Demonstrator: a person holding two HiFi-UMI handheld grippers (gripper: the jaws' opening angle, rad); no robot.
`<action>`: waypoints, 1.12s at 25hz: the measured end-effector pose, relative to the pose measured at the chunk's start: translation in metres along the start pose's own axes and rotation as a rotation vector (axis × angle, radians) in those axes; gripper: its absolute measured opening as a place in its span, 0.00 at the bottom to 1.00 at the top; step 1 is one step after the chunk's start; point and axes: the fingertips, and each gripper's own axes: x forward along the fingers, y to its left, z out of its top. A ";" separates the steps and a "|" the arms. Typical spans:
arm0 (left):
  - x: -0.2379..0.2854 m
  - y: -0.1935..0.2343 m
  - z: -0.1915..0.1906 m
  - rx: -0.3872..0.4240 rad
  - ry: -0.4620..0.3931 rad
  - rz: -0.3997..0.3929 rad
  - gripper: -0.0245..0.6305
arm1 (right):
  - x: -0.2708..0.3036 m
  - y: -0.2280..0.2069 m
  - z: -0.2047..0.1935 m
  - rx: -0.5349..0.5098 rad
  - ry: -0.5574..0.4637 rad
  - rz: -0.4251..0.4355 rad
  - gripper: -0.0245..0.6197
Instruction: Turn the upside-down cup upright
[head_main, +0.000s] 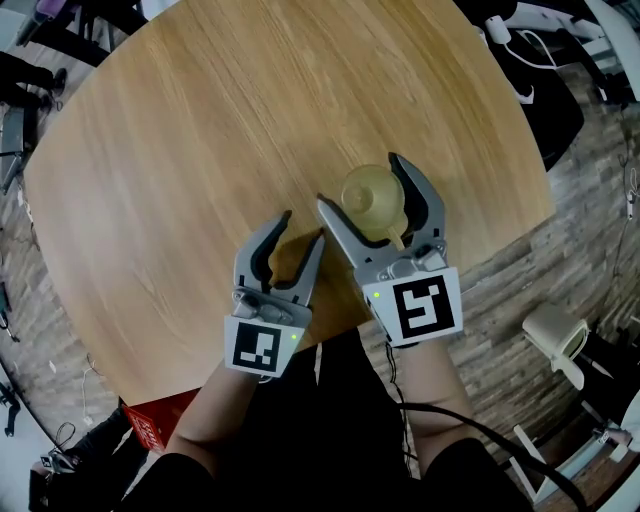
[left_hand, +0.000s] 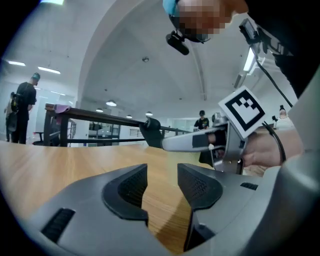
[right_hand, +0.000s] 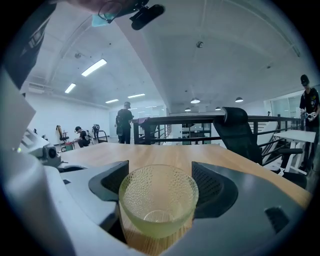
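A clear yellowish dimpled glass cup (head_main: 370, 200) stands upright on the round wooden table (head_main: 200, 150), its mouth up. My right gripper (head_main: 360, 182) holds it, with a jaw on each side. In the right gripper view the cup (right_hand: 159, 205) fills the gap and both black pads (right_hand: 212, 187) touch its wall. My left gripper (head_main: 302, 227) rests just to the left, near the table's front edge. It is open with only bare wood between its pads (left_hand: 127, 187). The left gripper view also shows the right gripper's jaw (left_hand: 195, 141) side-on.
The table's front edge runs just below both grippers. A red box (head_main: 150, 425) sits on the floor at the lower left, and a white object (head_main: 555, 335) at the right. A black chair (right_hand: 240, 130) stands beyond the far edge. People stand far off in the hall.
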 end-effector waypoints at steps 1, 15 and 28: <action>0.003 -0.006 -0.001 0.028 0.013 -0.037 0.34 | -0.004 0.001 0.007 0.011 -0.007 0.014 0.65; 0.028 -0.061 0.021 0.161 -0.113 -0.282 0.66 | -0.041 0.046 0.056 0.114 -0.023 0.214 0.65; 0.016 -0.049 0.020 0.186 -0.108 -0.245 0.53 | -0.041 0.038 0.057 0.123 -0.085 0.128 0.65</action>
